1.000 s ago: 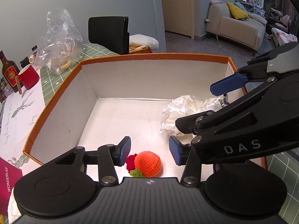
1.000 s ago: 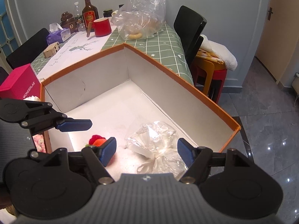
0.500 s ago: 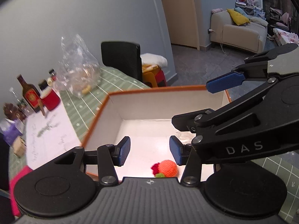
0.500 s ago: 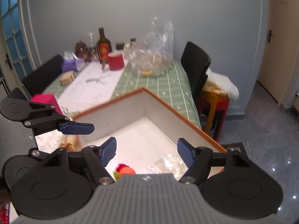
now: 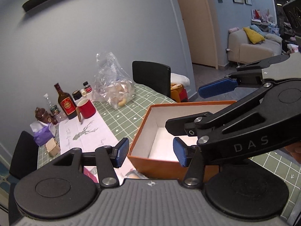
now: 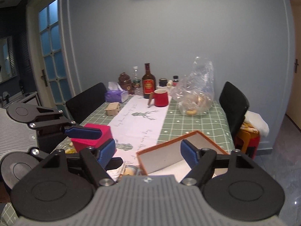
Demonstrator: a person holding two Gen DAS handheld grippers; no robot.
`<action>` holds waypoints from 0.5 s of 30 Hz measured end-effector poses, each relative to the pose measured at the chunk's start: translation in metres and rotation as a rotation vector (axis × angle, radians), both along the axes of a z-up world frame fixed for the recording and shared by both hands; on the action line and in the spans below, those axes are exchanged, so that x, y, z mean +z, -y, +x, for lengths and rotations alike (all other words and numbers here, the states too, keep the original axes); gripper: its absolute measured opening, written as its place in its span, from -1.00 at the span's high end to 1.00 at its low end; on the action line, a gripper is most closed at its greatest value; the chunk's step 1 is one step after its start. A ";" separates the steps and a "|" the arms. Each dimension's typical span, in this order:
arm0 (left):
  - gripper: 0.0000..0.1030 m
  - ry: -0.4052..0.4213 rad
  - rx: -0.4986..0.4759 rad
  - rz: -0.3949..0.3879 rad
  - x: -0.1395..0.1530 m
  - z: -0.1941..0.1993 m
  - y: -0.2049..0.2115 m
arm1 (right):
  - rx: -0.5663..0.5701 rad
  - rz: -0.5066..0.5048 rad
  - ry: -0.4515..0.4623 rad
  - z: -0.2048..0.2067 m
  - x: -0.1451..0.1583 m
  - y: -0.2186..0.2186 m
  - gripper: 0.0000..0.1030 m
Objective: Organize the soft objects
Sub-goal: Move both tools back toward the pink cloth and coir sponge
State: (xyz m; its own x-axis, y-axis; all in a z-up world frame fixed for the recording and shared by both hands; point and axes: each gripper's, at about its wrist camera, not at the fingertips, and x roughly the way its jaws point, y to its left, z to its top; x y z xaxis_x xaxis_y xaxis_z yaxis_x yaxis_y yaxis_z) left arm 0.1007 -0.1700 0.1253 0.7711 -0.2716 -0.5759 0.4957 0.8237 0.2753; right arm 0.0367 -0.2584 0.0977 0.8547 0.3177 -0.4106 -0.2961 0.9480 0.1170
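1. The left claw is held above the near corner of the orange cardboard box with white inside; its blue pads are parted, the jaws are opening, and nothing is between them.
2. The right claw is over the same box, jaws wide and opening, nothing gripped.
3. In the left wrist view the right claw crosses in from the right, above the box's far rim.
4. In the right wrist view the left claw is at the left, in front of a magenta box.
5. The box's white floor shows bare where visible; the soft objects cannot be made out, as both claw bodies hide the near part.
6. On the green checked bench beyond stand a red mug, a brown bottle with red label and a crumpled clear plastic bag.
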 end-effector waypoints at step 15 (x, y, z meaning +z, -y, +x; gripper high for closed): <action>-0.42 -0.091 -0.050 -0.023 -0.066 -0.024 -0.071 | 0.185 -0.144 -0.096 -0.007 -0.056 -0.075 -0.49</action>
